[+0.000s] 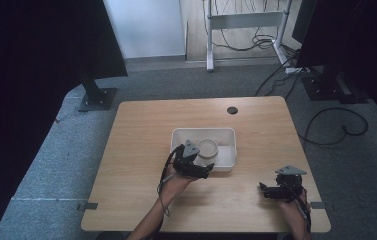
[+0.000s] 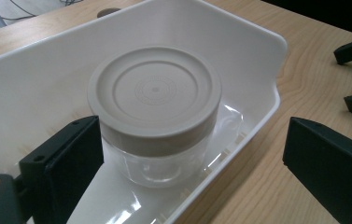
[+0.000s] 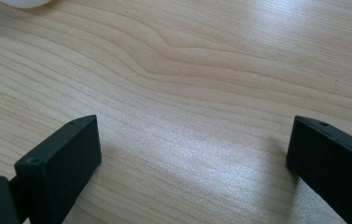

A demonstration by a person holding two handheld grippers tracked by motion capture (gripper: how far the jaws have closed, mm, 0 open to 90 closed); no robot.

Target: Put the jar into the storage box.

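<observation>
A light wooden table (image 1: 141,125) stands on grey carpet, with dark stands and cables behind. Near its centre lies a white tray (image 1: 228,134) holding a clear jar (image 1: 208,149) with a beige lid (image 2: 155,88), upright. The left gripper (image 1: 207,171) sits at the tray's near edge, jaws spread wide: one inside the tray just beside the jar, the other outside the wall. The right gripper (image 1: 262,189), well apart, hangs released over bare wood, holding nothing.
</observation>
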